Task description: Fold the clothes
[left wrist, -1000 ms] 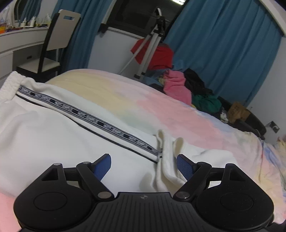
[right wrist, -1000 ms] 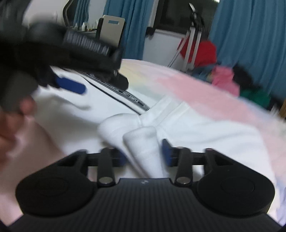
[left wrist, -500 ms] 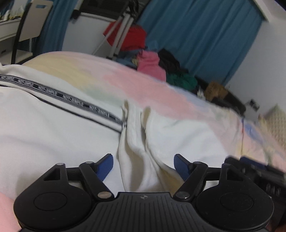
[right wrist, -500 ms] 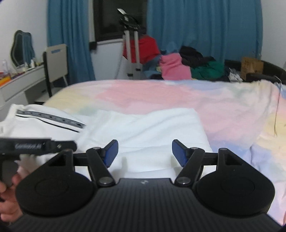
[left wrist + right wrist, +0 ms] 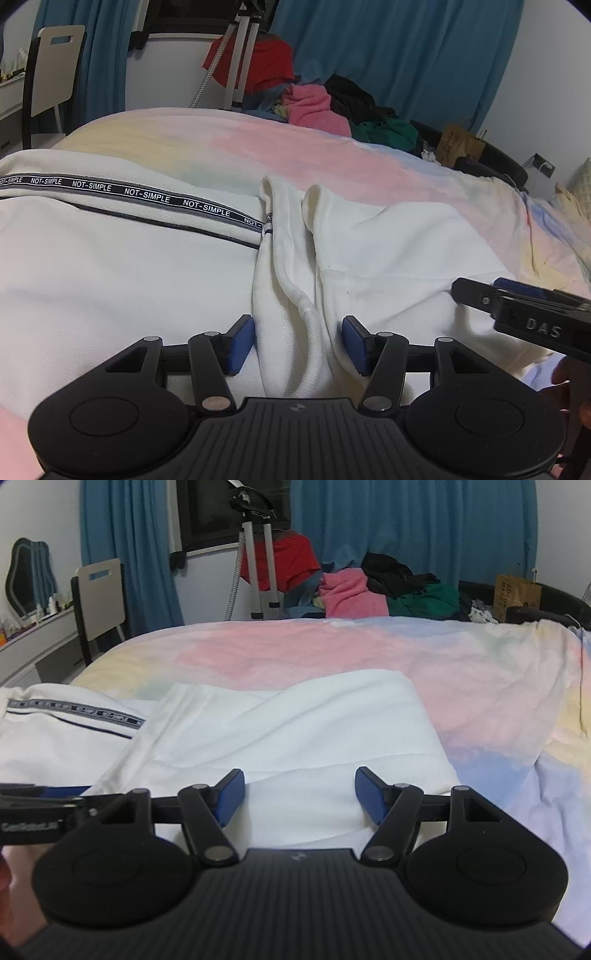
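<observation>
A white garment with a black lettered stripe lies spread on the pastel bedsheet. Its middle is bunched into a raised fold with a white drawstring. My left gripper straddles this fold with its jaws closing. The blue pads stand beside the cloth and do not squeeze it. My right gripper is open, low over the flat white cloth, with nothing pinched. It also shows at the right edge of the left wrist view.
Beyond the bed's far edge lie a pile of clothes, a tripod stand and a paper bag. A chair and a desk stand at the left. Blue curtains hang behind.
The right gripper let go of a bunched white fold, opened and swung right over flat cloth. The left gripper sank onto the drawstring fold and its jaws narrowed.
</observation>
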Action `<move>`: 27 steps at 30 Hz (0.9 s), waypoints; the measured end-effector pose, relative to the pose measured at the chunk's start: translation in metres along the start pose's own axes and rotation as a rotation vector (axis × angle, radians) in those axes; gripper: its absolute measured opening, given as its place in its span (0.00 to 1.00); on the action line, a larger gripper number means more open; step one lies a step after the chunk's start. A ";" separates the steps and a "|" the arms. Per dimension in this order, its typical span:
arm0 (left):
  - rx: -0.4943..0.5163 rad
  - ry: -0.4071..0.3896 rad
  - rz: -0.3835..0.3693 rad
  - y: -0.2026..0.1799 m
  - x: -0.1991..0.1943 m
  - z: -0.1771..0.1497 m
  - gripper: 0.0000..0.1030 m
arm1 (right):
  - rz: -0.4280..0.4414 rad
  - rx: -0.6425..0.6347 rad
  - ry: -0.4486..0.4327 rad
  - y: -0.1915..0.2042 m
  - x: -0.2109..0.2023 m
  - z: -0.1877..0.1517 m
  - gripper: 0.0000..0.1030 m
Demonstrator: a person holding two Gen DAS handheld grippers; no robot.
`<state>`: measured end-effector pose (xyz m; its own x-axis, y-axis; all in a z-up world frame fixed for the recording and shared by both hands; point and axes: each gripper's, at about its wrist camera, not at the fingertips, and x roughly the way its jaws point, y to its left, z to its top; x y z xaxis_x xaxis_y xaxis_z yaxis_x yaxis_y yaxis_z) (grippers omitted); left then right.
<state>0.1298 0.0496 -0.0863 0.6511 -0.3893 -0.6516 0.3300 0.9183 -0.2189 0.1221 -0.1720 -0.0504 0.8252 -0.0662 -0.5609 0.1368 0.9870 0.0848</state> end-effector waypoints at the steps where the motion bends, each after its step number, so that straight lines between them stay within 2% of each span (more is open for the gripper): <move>1: -0.013 -0.005 -0.001 0.001 -0.003 0.001 0.56 | 0.000 0.007 0.004 0.000 0.001 0.000 0.66; 5: -0.082 -0.027 0.006 0.008 -0.023 0.005 0.64 | 0.000 0.022 0.013 -0.002 0.006 -0.002 0.66; 7: -0.134 -0.043 0.024 0.016 -0.040 0.005 0.76 | 0.006 0.024 0.012 -0.003 0.007 -0.001 0.66; 9: -0.204 -0.063 0.055 0.029 -0.061 0.004 0.81 | 0.020 0.039 0.012 -0.005 0.007 -0.001 0.66; 13: -0.386 -0.066 0.157 0.075 -0.100 0.006 0.90 | 0.049 0.079 0.020 -0.009 0.003 0.001 0.66; 16: -0.578 -0.064 0.241 0.122 -0.126 -0.004 0.94 | 0.053 0.089 0.028 -0.010 -0.001 0.002 0.65; 19: -0.785 -0.055 0.284 0.168 -0.137 -0.017 0.93 | 0.035 0.083 0.032 -0.009 -0.006 0.003 0.57; 21: -0.920 -0.056 0.259 0.195 -0.134 -0.025 0.92 | 0.022 0.071 0.032 -0.007 -0.009 0.003 0.45; 23: -1.020 -0.066 0.221 0.213 -0.125 -0.032 0.89 | 0.036 0.078 0.027 -0.006 -0.011 0.004 0.25; 26: -1.136 -0.125 0.201 0.233 -0.116 -0.036 0.88 | 0.085 0.080 0.011 -0.002 -0.014 0.004 0.17; 27: -1.149 -0.149 0.211 0.238 -0.114 -0.034 0.88 | 0.116 0.074 0.004 0.002 -0.015 0.004 0.16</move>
<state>0.1109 0.3146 -0.0882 0.7178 -0.1564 -0.6785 -0.5541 0.4617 -0.6926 0.1124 -0.1700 -0.0384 0.8358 0.0483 -0.5469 0.0807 0.9745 0.2096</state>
